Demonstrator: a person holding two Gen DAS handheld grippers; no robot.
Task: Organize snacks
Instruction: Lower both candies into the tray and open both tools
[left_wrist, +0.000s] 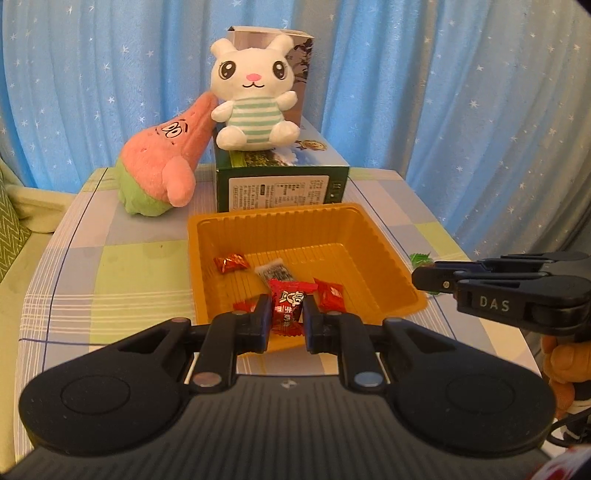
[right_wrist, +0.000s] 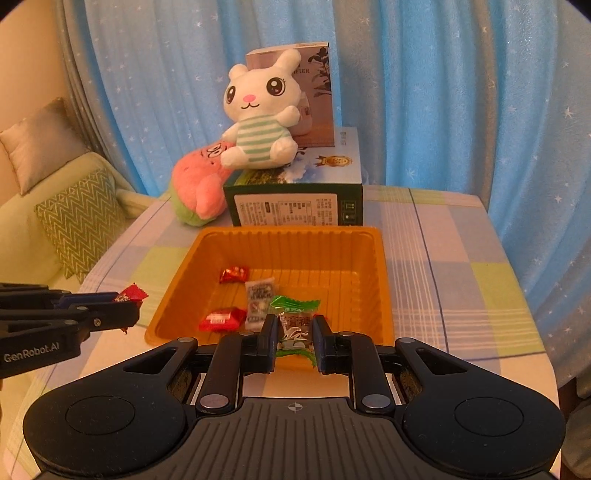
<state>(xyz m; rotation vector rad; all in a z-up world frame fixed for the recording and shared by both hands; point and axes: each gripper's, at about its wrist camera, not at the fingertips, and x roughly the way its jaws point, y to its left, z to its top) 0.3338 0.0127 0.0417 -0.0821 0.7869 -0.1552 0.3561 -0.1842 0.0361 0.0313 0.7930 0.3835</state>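
Red-wrapped candy (left_wrist: 289, 304) is pinched in the left gripper (left_wrist: 285, 314) at the orange tray's (left_wrist: 388, 258) near rim; the right gripper (right_wrist: 294, 334) clamps a green-wrapped candy (right_wrist: 294, 325) there too. Beyond the tray sits a green box (left_wrist: 282, 184) bearing a plush rabbit (left_wrist: 253, 92).

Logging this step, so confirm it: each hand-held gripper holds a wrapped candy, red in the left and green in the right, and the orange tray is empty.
Wrong on the tray. The orange tray already holds several wrapped candies, as the right wrist view shows. The rest stands: left hand-held gripper grips a red candy, right hand-held gripper a green candy.
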